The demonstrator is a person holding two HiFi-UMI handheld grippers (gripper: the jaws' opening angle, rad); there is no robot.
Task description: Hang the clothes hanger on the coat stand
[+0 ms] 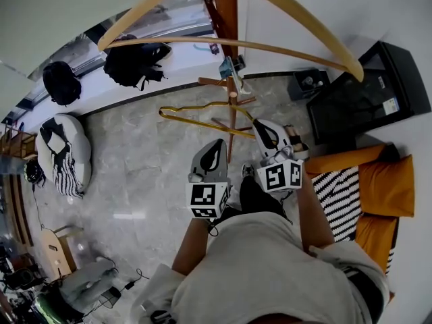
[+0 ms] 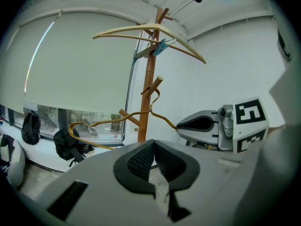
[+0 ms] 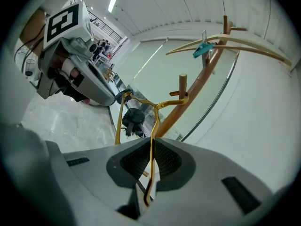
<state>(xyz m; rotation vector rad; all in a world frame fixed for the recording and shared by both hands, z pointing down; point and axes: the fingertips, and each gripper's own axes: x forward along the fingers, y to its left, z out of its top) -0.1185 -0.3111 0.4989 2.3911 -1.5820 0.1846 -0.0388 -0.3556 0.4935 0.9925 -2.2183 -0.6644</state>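
One gold hanger (image 3: 152, 126), end hidden, pinched by right gripper (image 3: 150, 144) jaws; left gripper (image 2: 154, 144) jaws together

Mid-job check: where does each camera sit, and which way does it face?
Head view: on the person's head, facing steeply down; shows both forearms, left tongs, right tongs.
Left gripper view: on the left tongs, facing the coat stand; they are shut, empty.
Right gripper view: on the right tongs, facing along the gold hanger they clamp.
Shared: all three show stand and hanger.
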